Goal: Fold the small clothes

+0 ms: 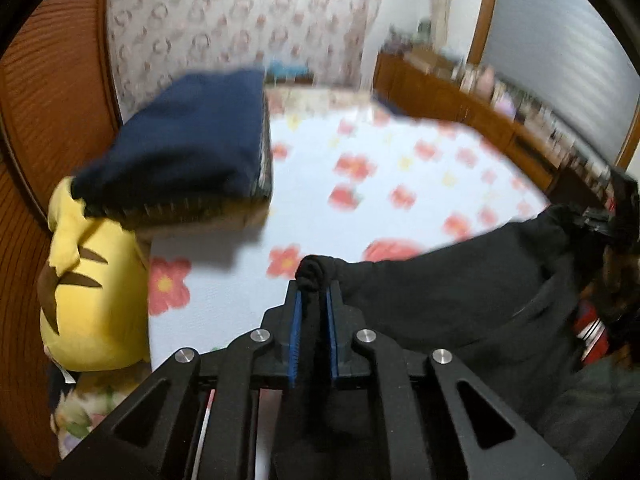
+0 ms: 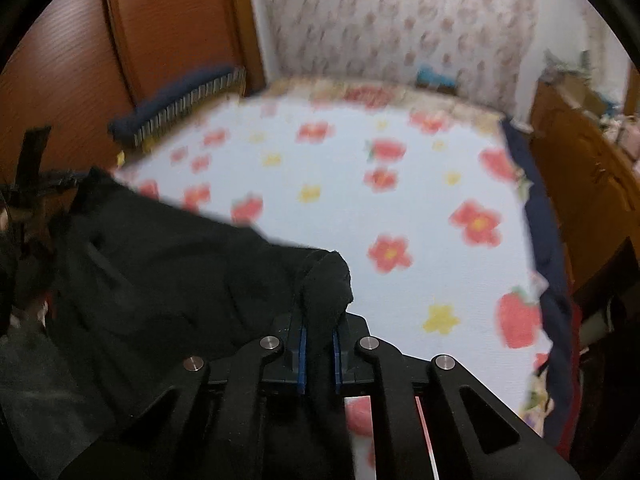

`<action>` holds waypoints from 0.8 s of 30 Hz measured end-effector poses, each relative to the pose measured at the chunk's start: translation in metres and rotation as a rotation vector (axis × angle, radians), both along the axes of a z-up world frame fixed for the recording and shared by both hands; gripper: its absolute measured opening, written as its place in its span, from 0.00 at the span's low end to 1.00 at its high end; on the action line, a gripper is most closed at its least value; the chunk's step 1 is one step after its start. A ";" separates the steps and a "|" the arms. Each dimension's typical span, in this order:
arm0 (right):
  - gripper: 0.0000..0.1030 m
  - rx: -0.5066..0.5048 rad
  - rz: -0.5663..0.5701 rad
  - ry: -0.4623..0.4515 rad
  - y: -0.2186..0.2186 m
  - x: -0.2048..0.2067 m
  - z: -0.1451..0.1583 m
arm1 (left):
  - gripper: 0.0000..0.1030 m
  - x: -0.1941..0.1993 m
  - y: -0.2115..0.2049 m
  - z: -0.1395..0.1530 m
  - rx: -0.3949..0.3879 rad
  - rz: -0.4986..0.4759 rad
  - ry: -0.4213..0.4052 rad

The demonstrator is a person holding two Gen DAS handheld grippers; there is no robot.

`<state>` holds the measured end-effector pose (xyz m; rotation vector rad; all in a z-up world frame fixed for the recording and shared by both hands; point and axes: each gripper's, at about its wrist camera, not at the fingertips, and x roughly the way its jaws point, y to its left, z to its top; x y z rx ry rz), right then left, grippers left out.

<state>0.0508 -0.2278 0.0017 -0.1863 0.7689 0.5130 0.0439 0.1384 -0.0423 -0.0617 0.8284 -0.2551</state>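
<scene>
A white bedspread (image 1: 400, 184) printed with red and yellow flowers covers the bed, and most of it lies bare. At its far left corner sits a folded navy cloth (image 1: 188, 136) on top of a striped stack (image 1: 264, 152), right against the brown wooden panel (image 1: 52, 80). Just below that stack, at the bed's left edge, a yellow plush (image 1: 92, 292) with brown markings is pressed up beside the bedspread. A patterned curtain (image 1: 240, 16) hangs behind the bed, and a wooden shelf (image 1: 500, 112) crowded with small blurred items runs along the right side. A dark blue border (image 2: 540, 208) trims the bed's right edge.

The black garment (image 1: 460, 292) hangs stretched between the 2 grippers, held up over the near edge of the bed. It blocks the near part of the bedspread from both cameras. Its top edge runs taut from one grip to the other, and the rest sags below in soft folds.

The left gripper (image 1: 314, 292) has its jaws closed on a bunched corner of the garment, the cloth bulging out past the blue pads. The right gripper (image 2: 320, 320) is likewise clamped on the other bunched corner (image 2: 326, 280).

Both views are smeared with motion blur.
</scene>
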 end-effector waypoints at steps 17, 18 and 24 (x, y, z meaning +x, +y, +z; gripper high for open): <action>0.08 0.058 -0.085 -0.559 -0.059 -0.130 0.226 | 0.11 -0.093 -0.014 0.226 0.025 0.012 -0.608; 0.08 0.059 -0.089 -0.578 -0.063 -0.133 0.236 | 0.11 -0.096 -0.013 0.234 0.022 0.016 -0.631; 0.08 0.058 -0.088 -0.667 -0.072 -0.159 0.277 | 0.11 -0.110 -0.007 0.262 0.006 0.015 -0.718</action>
